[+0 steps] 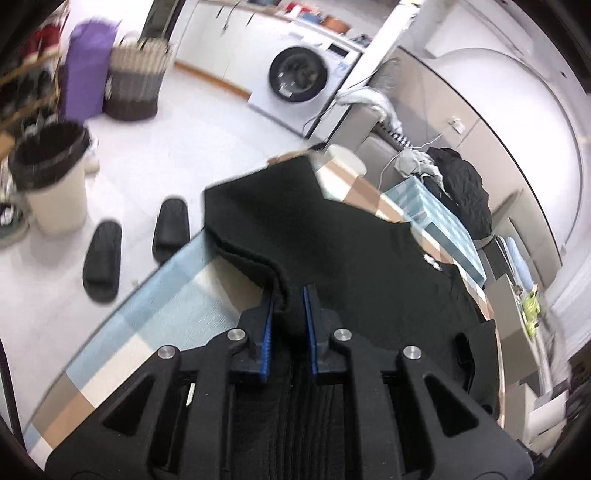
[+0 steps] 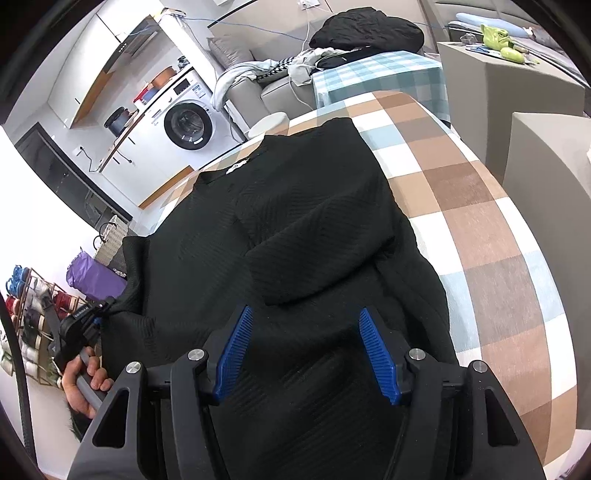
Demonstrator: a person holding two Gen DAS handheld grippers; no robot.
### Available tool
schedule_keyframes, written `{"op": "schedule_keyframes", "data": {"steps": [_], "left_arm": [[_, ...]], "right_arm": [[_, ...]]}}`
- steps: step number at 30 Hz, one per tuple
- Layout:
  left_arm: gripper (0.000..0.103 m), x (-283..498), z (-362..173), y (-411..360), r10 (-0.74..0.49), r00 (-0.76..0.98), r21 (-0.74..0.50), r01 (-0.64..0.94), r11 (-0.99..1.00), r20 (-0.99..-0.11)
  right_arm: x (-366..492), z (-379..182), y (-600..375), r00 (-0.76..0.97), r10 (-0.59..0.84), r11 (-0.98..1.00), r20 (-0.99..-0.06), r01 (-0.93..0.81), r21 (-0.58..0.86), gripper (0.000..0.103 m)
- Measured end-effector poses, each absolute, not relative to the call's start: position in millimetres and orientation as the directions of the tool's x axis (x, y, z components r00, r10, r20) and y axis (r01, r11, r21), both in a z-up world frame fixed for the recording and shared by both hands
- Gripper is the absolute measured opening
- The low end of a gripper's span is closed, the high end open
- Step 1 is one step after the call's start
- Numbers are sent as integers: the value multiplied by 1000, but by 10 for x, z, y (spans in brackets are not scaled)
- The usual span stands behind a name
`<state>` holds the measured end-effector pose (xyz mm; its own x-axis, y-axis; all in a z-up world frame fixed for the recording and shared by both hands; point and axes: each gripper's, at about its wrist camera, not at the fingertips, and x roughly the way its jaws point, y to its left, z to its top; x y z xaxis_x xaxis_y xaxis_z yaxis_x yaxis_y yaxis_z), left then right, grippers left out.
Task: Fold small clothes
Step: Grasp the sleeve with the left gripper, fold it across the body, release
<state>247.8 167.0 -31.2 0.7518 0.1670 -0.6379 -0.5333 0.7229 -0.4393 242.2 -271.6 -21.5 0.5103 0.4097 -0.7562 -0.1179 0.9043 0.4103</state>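
A black ribbed garment (image 2: 295, 221) lies spread on a table with a checked cloth (image 2: 480, 229), a white label at its collar toward the far end. My left gripper (image 1: 288, 293) is shut on the black garment (image 1: 351, 251), with a bunched fold of its near-left edge pinched between the blue pads. In the right wrist view the left gripper (image 2: 94, 321) sits at the garment's left edge, with a hand on its handle. My right gripper (image 2: 306, 312) hangs over the garment's near end, jaws wide apart, with nothing pinched between them.
Left of the table, on the white floor, are two black slippers (image 1: 103, 266), a lined bin (image 1: 51, 181), a woven basket (image 1: 136, 81) and a washing machine (image 1: 303, 74). Beyond the table stands a sofa with a dark jacket (image 2: 369, 26) and a checked blue cloth (image 2: 380, 74).
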Motion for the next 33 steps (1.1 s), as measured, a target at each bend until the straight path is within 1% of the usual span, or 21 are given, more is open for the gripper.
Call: {"op": "schedule_keyframes", "data": {"steps": [4,6,10,11,12,13,15,18,20,21,22,25,26,27,28,33], "left_arm": [[11,2503,-176,1591,176,754,-418,-524,742,-633],[10,2446,-191,1620,174,749,-427,-534,729,-640],[11,2305,-349,1774,150,716,-450,-572,686,-682],[13,2249,-413,1812,150,710,-455,-582,674,-688],[19,2225,-431,1839,147,708,-460,-587,666,-690],[24,2192,-460,1861,145,709,-463,-587,664,-690],[37,2151,-487,1909,144,703,-468,-597,652,-696],[37,2129,-564,1999,107,713,-517,-595,616,-693],[37,2117,-580,2041,110,730,-539,-588,603,-674],[31,2123,-562,2043,120,737,-537,-584,609,-665],[29,2130,-545,2038,131,738,-527,-582,619,-662],[29,2172,-482,2027,146,745,-521,-578,628,-651],[24,2198,-458,2027,147,749,-522,-574,631,-646],[10,2210,-436,2008,153,753,-518,-570,637,-640],[6,2230,-411,1989,158,756,-510,-565,649,-636],[4,2347,-263,1849,167,771,-482,-534,694,-614]], "right_arm": [[2406,-213,-2726,512,410,904,-755,-114,413,62],[2402,-209,-2724,510,409,904,-757,-116,411,62],[2401,-214,-2706,505,411,905,-759,-124,407,62],[2406,-217,-2701,503,411,905,-760,-125,406,62],[2411,-221,-2697,502,411,905,-761,-126,406,62],[2416,-225,-2691,500,410,906,-763,-126,404,62],[2414,-228,-2679,501,409,907,-763,-128,402,62],[2410,-228,-2676,499,410,906,-763,-130,402,62],[2404,-231,-2675,500,406,908,-765,-130,397,62],[2406,-231,-2678,499,404,909,-766,-129,395,62],[2404,-234,-2682,499,402,910,-768,-127,394,62],[2398,-239,-2694,501,395,913,-770,-119,391,62],[2399,-240,-2698,501,394,913,-770,-117,391,62],[2402,-242,-2702,502,394,913,-770,-116,392,62],[2404,-242,-2703,502,394,913,-770,-115,392,62],[2396,-239,-2708,503,393,913,-770,-112,392,62]]}}
